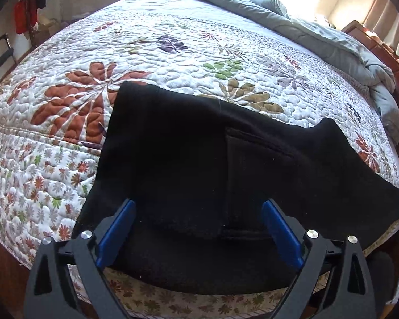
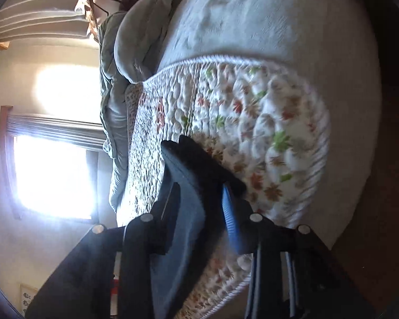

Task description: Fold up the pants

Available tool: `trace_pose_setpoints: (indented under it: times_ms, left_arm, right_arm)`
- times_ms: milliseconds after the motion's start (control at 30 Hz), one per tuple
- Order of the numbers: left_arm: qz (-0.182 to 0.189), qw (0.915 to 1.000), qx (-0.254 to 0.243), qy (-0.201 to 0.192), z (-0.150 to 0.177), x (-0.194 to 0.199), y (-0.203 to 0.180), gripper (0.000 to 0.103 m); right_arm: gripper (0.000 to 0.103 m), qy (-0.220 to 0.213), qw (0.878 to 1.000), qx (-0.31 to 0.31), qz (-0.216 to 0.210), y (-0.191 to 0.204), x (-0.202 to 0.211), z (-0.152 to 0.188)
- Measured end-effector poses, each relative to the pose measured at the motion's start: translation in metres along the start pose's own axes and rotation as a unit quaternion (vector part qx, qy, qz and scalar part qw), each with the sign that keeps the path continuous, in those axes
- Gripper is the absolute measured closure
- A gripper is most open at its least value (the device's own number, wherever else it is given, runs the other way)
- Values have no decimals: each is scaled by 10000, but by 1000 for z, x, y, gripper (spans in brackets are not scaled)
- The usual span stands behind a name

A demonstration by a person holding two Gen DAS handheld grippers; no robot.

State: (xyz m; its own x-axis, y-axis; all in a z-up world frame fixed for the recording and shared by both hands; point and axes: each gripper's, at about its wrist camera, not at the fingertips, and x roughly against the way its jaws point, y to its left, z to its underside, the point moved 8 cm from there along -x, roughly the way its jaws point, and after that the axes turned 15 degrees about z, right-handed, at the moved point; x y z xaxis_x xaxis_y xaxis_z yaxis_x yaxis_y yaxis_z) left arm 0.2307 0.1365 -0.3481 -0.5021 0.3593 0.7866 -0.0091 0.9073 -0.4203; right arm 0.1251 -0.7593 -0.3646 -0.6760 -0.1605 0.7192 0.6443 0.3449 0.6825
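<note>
Left gripper spread wide over black pants at quilt near edge; right gripper part-open around hem, contact unclear; square edges first.

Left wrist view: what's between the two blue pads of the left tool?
Black pants fabric fills the gap. The left tool stands wide open over it, its pads clear of the cloth on each side. Seen in the left wrist view, on the floral quilt.

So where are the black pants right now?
In the left wrist view the black pants lie on the flowery quilt at the bed's near edge, spread out under the open left gripper.
</note>
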Motion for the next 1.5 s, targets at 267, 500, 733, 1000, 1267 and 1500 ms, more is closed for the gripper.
trace_pose_setpoints:
  times_ms: [267,500,733,1000,1267,1500]
  left_arm:
    - [-14,10000,13,-2,0,-1,-2,7]
    - [32,10000,40,2,0,0,-2,7]
    - [40,10000,84,9,0,-1,0,6]
    - [-37,10000,62,28,0,-3,-1,6]
    - [-83,9999,38,56,1,-5,-1,5]
    - [-123,9999,25,96,1,-7,-1,4]
  right_arm:
    - [96,-216,9991,86,356,4,2,-3]
    - [61,-224,9997,7,134,-3,4,-8]
    - [57,-9,10000,-6,-66,-7,1,4]
    - [54,142,9991,-140,-370,-4,-12,7]
    - [56,283,9974,1,-658,5,-24,12]
    - [85,357,9974,103,-622,16,-39,12]
